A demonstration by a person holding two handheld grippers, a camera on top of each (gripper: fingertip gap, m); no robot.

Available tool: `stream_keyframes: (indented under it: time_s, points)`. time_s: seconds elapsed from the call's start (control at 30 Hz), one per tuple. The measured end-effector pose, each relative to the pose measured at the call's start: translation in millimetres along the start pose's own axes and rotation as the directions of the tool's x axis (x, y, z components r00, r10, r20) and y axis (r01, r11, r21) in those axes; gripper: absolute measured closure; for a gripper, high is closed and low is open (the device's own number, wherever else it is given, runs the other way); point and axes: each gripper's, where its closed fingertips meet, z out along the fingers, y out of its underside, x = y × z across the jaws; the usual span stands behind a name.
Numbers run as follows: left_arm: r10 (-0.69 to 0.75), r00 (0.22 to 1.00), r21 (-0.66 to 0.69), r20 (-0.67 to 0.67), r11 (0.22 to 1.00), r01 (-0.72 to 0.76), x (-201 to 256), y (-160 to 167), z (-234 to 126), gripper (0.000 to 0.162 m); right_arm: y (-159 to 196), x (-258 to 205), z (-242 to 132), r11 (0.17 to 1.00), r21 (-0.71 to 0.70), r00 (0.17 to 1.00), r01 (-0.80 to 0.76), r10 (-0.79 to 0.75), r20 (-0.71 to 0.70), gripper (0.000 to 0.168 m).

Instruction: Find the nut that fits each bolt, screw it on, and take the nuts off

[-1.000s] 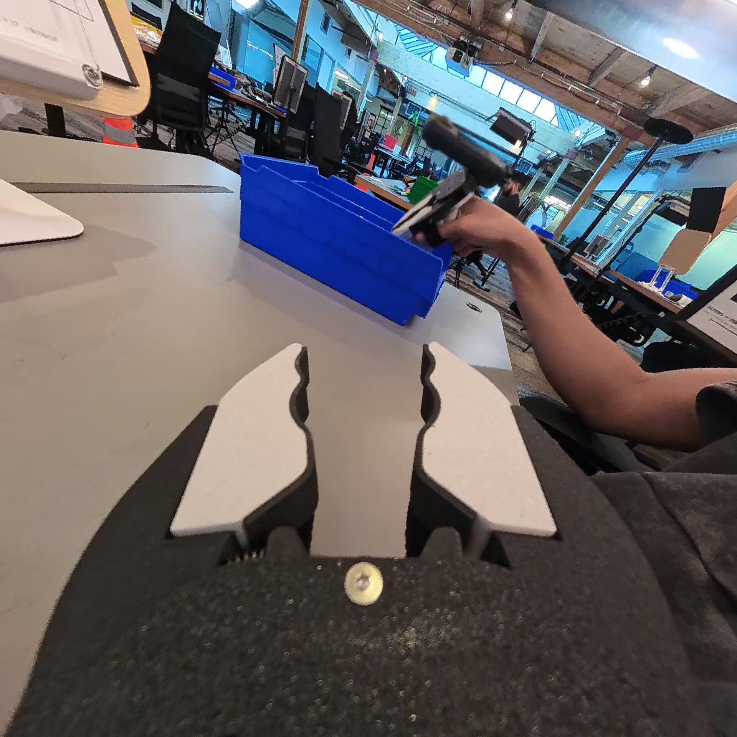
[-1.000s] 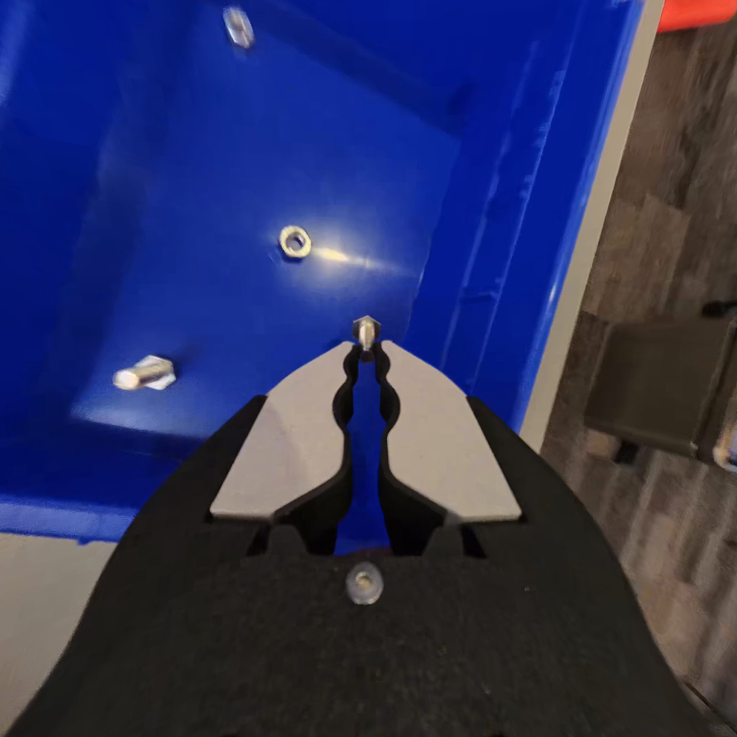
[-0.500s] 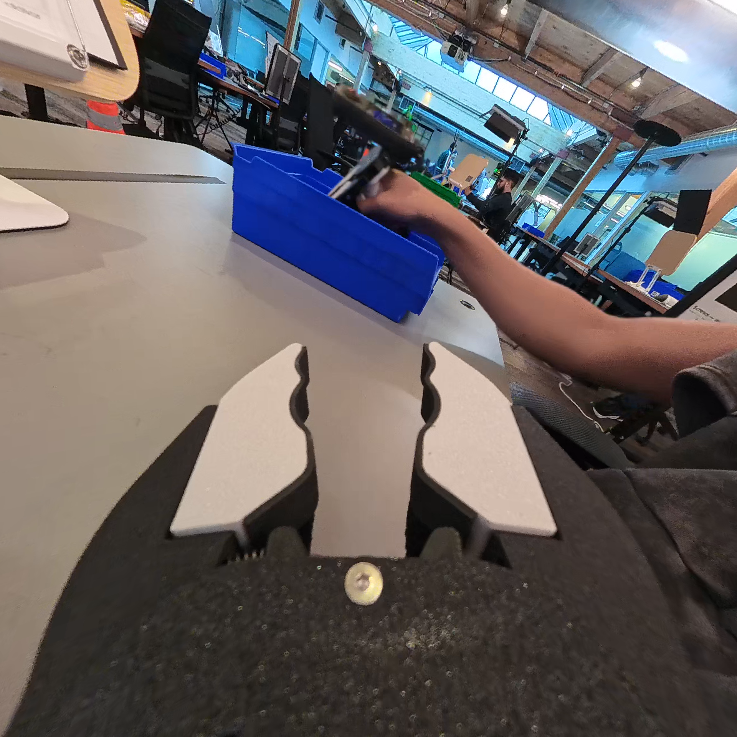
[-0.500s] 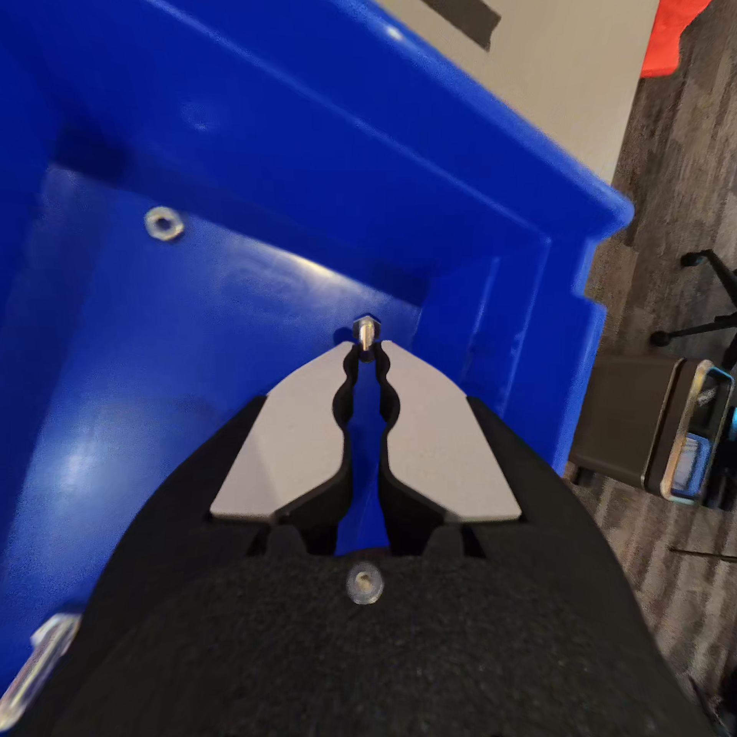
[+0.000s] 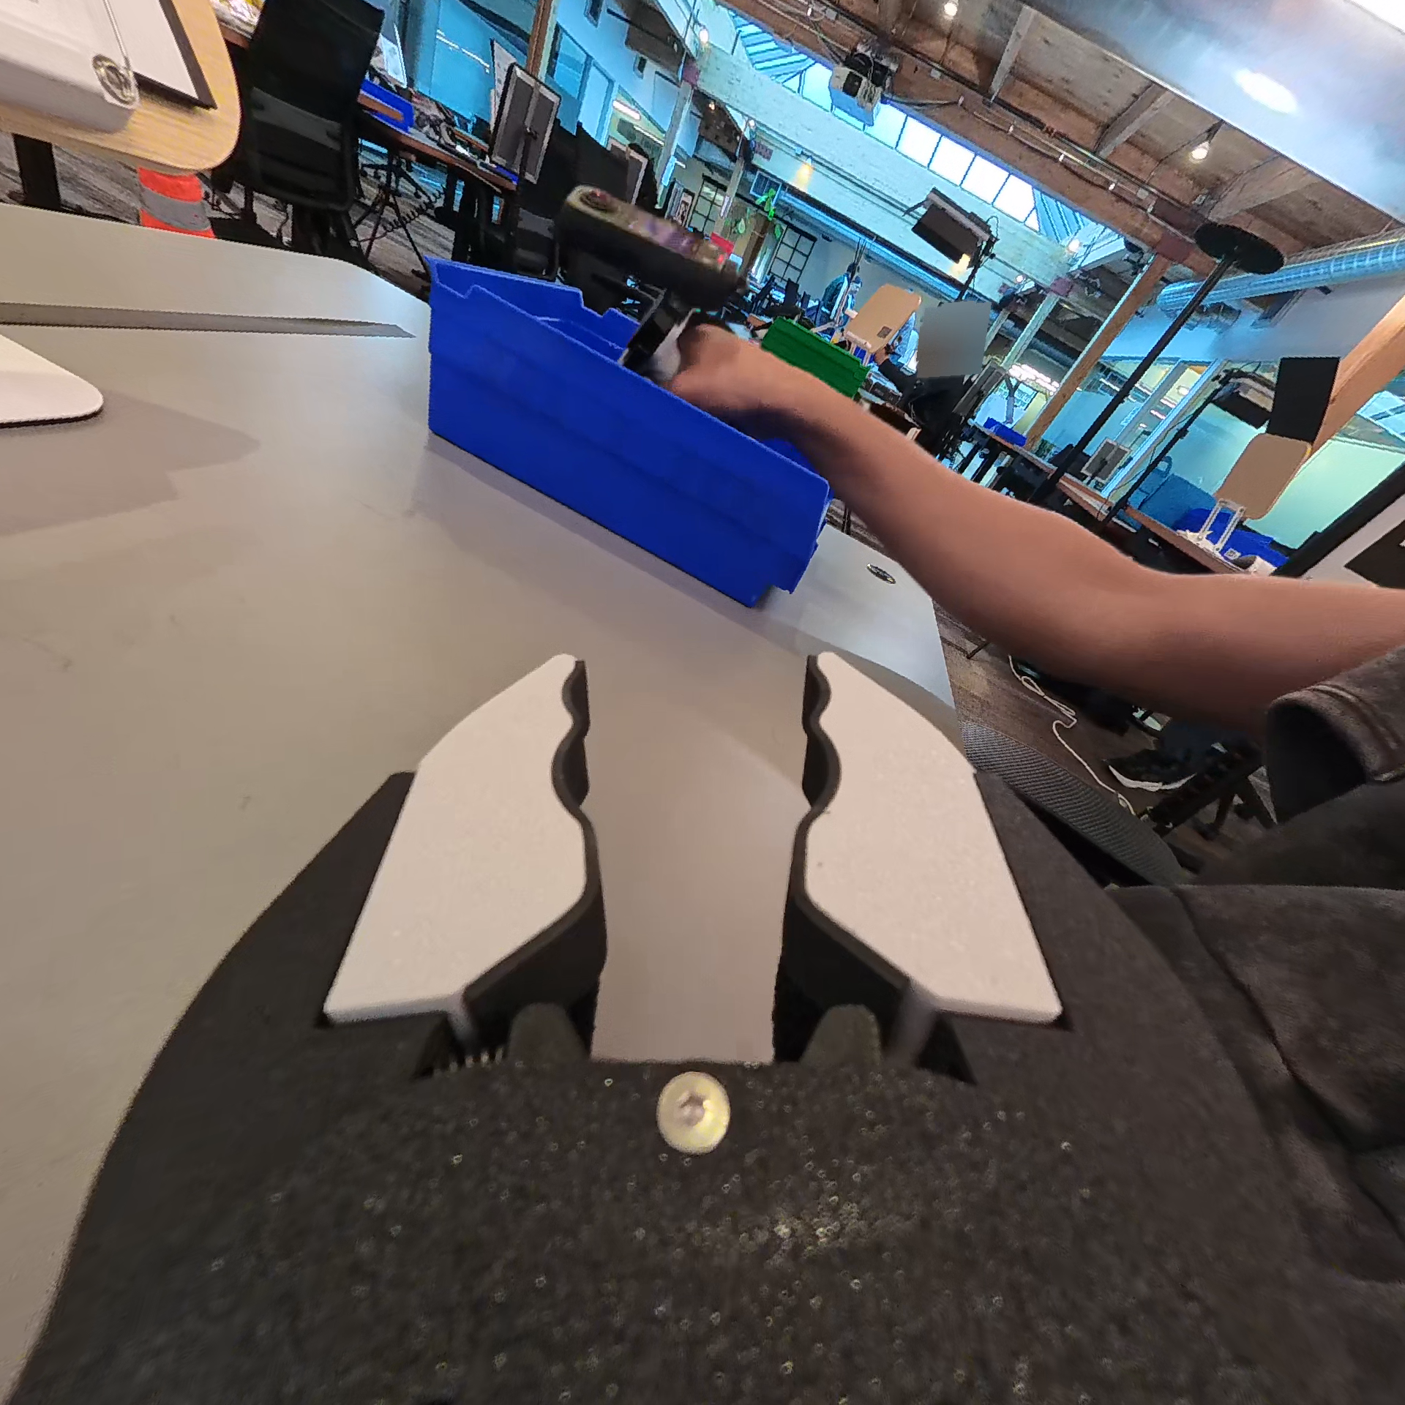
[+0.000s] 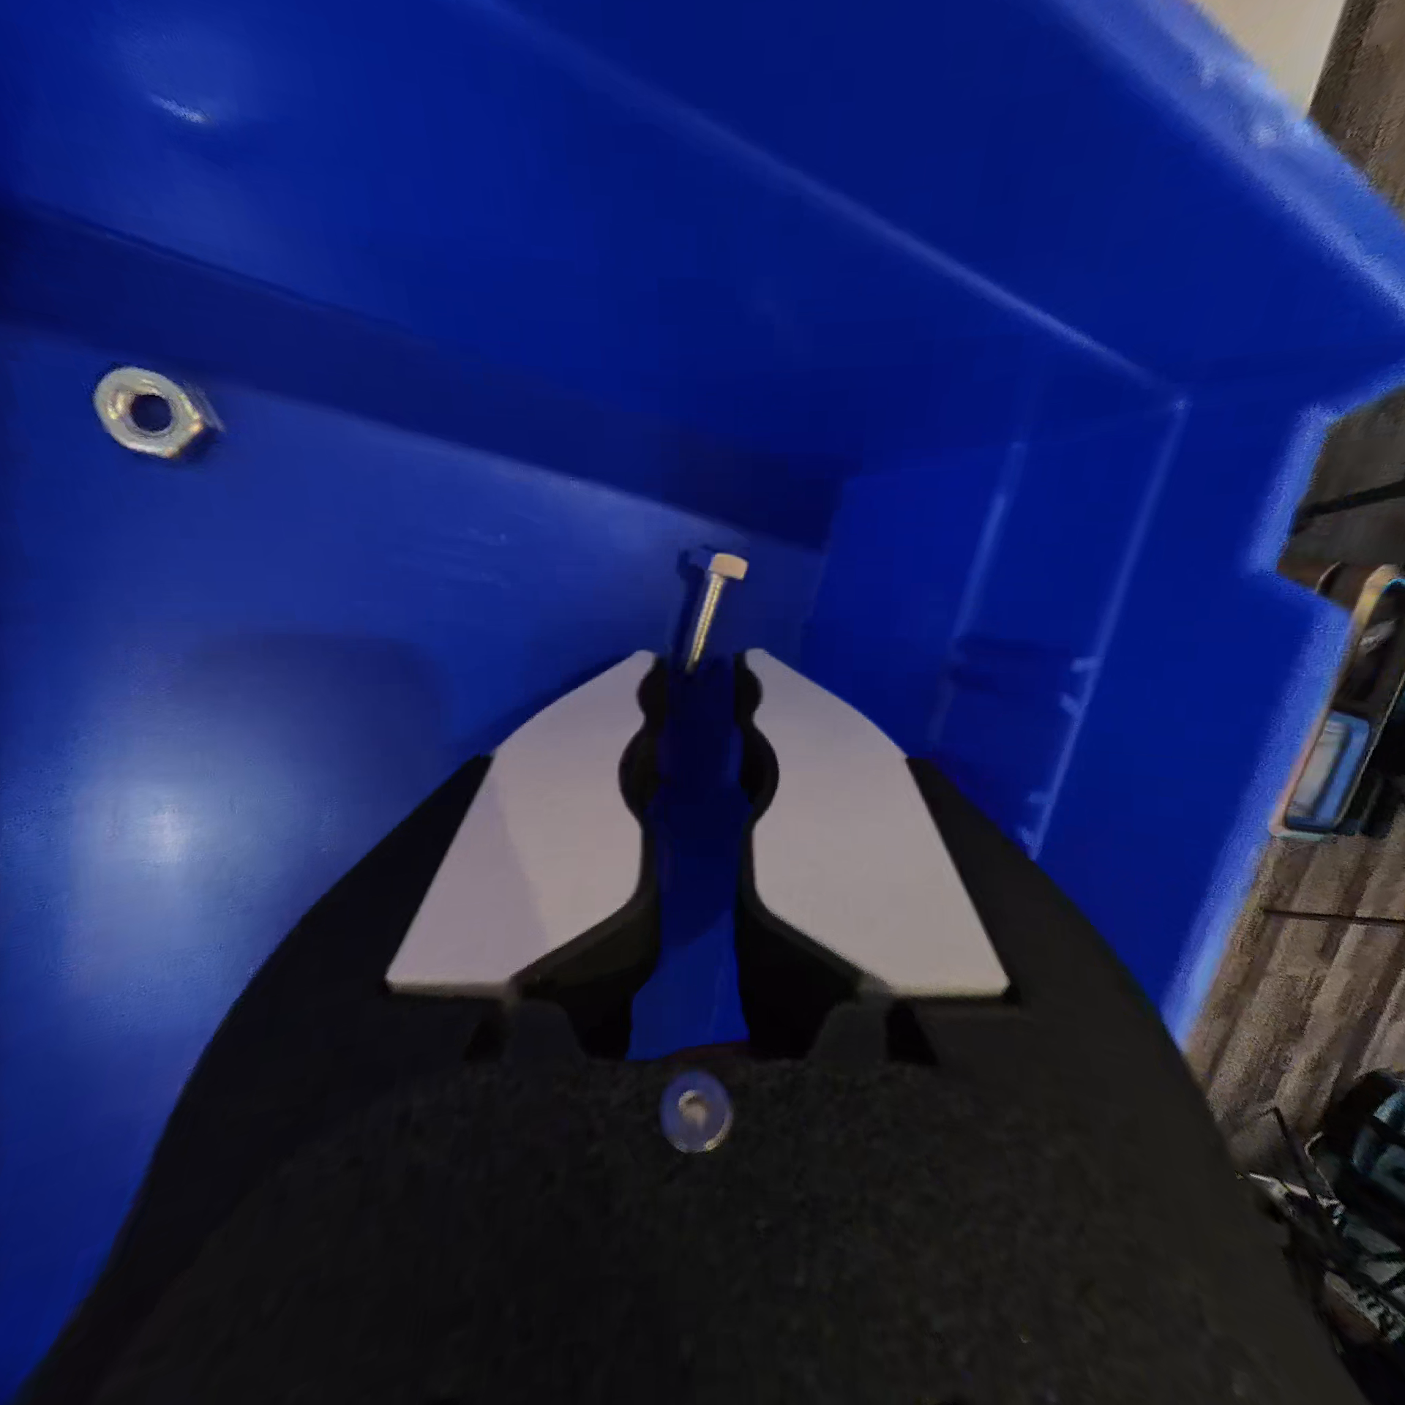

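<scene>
The small silver hex-head bolt (image 6: 705, 608) lies on the floor of the blue plastic bin (image 6: 988, 251), close to its far right corner, head pointing toward the far wall and threaded tip reaching just between the tips of the right gripper (image 6: 699, 661). Those grey-faced fingers (image 6: 562, 821) stand a narrow gap apart, and the bolt tip sits in the gap without being pinched as far as I can see (the picture is a little soft there, so contact with either tip is hard to judge). Off to the left on the same bin floor, well apart from the bolt and hard against the foot of the far wall, rests a silver hex nut (image 6: 156, 413), lying flat with its hole facing up.

From the other side, the bin (image 5: 608, 456) stands on the pale grey tabletop (image 5: 228, 646) near its far right edge, and a person's bare forearm (image 5: 1064, 578) reaches across into it, the hand (image 5: 730, 380) wrapped round the right gripper's black handle (image 5: 646, 243). The left gripper (image 5: 693, 669) hovers low over the bare table, well short of the bin, jaws spread wide and holding nothing. A dark grey sleeve (image 5: 1338, 730) shows at the right.
</scene>
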Motion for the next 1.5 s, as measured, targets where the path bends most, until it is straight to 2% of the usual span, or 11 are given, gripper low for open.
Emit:
stream_keyframes:
  time_s: [0.1,0.2,0.3,0.37,0.47,0.6,0.77,1.0,1.13,1.3,1.5]
  points:
    - [-0.005,1.0,0.011,0.002,1.0,0.005,-0.9,-1.5,-1.3,0.108,-12.4,3.5,-51.5,0.985,0.166,0.999,-0.036,0.039,-0.015,0.14]
    - [-0.009,1.0,0.012,0.008,1.0,0.009,-2.1,-1.6,-1.2,0.108,-40.7,-47.1,-154.8,0.827,0.538,0.969,-0.163,0.031,0.246,0.139]
    - [-0.003,1.0,-0.004,0.019,1.0,0.003,-2.7,0.2,0.7,0.109,-32.9,-170.1,-278.7,0.524,0.72,0.673,-0.454,-0.328,0.663,0.14]
    - [-0.007,1.0,-0.026,0.03,1.0,0.007,-2.7,2.5,3.0,0.11,-11.0,-236.3,-314.3,0.455,0.661,0.449,-0.597,-0.493,0.745,0.145]
    - [-0.009,0.998,-0.093,0.059,0.996,0.014,-4.8,5.9,7.4,0.111,4.5,-307.4,-300.6,0.476,0.662,0.366,-0.579,-0.573,0.733,0.141]
    - [0.01,0.993,-0.117,0.114,0.993,0.004,2.9,-9.3,1.9,0.111,6.4,-323.6,-276.3,0.35,0.702,0.461,-0.62,-0.562,0.687,0.15]
    - [0.053,0.97,-0.196,0.239,0.981,-0.006,7.6,-36.6,-23.6,0.113,12.2,-320.9,-275.4,0.305,0.776,0.559,-0.553,-0.554,0.617,0.154]
    - [0.232,0.702,-0.296,0.673,0.955,-0.031,-48.9,-99.4,-138.1,0.119,9.1,-315.9,-268.2,0.368,0.699,0.485,-0.613,-0.523,0.701,0.157]
    - [0.114,0.512,-0.272,0.851,0.93,0.245,-128.1,-96.8,-210.9,0.118,5.7,-314.0,-262.4,0.391,0.67,0.471,-0.63,-0.494,0.731,0.158]
    - [-0.2,0.467,-0.143,0.861,0.787,0.6,-212.6,-50.6,-214.6,0.117,5.2,-318.5,-258.0,0.424,0.662,0.457,-0.618,-0.491,0.741,0.158]
    - [-0.301,0.276,-0.04,0.913,0.607,0.794,-251.5,-6.8,-215.9,0.117,7.6,-325.9,-260.1,0.43,0.682,0.46,-0.591,-0.515,0.723,0.159]
